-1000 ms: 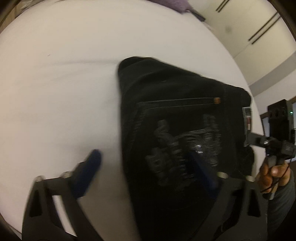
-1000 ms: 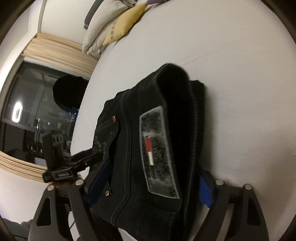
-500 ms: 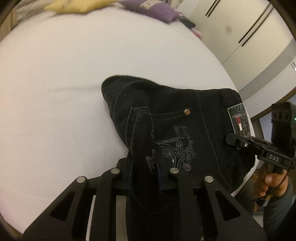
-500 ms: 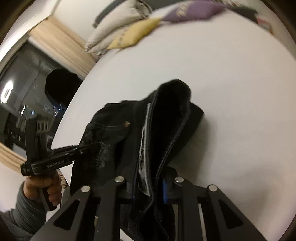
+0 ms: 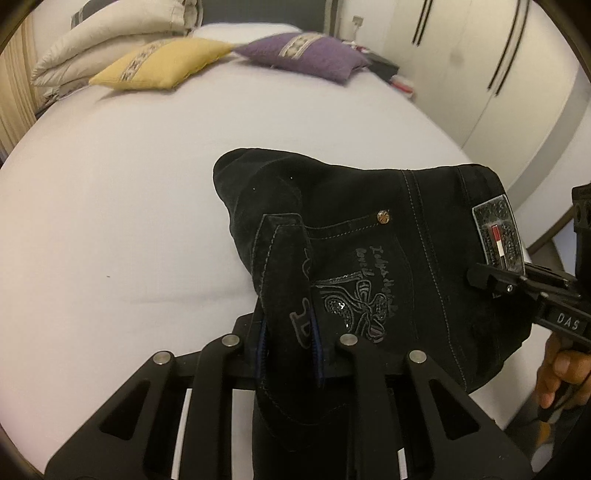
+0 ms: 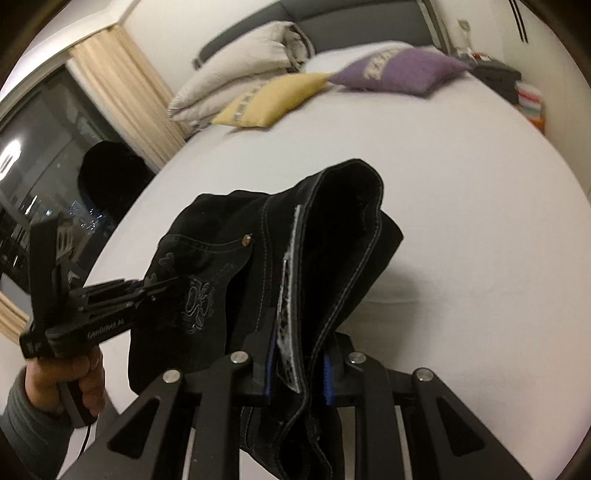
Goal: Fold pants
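The black jeans (image 5: 369, 236) with an embroidered back pocket and a grey waistband patch (image 5: 496, 232) are held up over the white bed (image 5: 110, 229). My left gripper (image 5: 290, 354) is shut on the pocket-side edge of the jeans. My right gripper (image 6: 297, 373) is shut on the waistband by the patch (image 6: 286, 295). The jeans (image 6: 332, 236) hang bunched between the two, their far fold resting on the sheet. Each gripper shows in the other's view: the right one (image 5: 491, 277) and the left one (image 6: 147, 286).
A yellow cushion (image 5: 162, 64), a purple cushion (image 5: 306, 55) and a rolled white duvet (image 5: 118, 26) lie at the head of the bed. White wardrobe doors (image 5: 517, 74) stand to the right. A dark window with beige curtains (image 6: 122, 96) is to the left.
Both grippers closed on the jeans, from open a second ago, and have lifted them. The views have tilted up, so the cushions and headboard now show.
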Demonstrator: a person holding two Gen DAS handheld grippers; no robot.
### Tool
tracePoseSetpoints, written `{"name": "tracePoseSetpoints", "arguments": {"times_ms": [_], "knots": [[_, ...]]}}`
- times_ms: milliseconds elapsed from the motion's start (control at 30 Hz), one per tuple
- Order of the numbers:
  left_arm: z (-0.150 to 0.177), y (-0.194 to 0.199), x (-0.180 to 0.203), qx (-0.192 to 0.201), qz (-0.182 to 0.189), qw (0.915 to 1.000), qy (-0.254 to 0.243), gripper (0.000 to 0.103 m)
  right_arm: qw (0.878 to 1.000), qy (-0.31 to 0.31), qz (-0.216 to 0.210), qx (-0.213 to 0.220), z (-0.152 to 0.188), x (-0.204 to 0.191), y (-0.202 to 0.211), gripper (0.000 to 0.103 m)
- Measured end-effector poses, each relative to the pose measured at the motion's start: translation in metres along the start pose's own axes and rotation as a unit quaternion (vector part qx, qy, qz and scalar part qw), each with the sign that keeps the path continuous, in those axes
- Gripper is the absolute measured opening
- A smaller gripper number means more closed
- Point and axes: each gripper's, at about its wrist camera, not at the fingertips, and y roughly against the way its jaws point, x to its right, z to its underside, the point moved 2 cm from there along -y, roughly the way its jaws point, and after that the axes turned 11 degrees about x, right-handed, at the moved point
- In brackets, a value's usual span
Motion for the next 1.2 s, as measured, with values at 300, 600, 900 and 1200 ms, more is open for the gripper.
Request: {"name": "tracePoseSetpoints", "arguments": {"times_ms": [300, 600, 900, 1200], "knots": [[0.024, -0.057, 0.004, -0.013, -0.045, 0.9987, -0.017, 0.029, 0.999, -0.021, 0.021, -0.031, 0.019, 0.036, -0.035, 0.025], [0.029, -0.058, -0.011, -0.002, -0.060, 0.9982, -0.006, 0.045, 0.998, -0.021, 0.040, -0.034, 0.024, 0.041, -0.025, 0.054], [0.029, -0.029, -0.012, 0.016, -0.095, 0.9954, -0.005, 0.052, 0.997, -0.026, 0.064, -0.016, 0.029, 0.043, 0.010, 0.068], [0.021, 0.055, -0.012, 0.116, -0.147, 0.9823, -0.005, 0.086, 0.981, 0.065, 0.135, 0.122, 0.012, -0.015, 0.104, 0.088]]}}
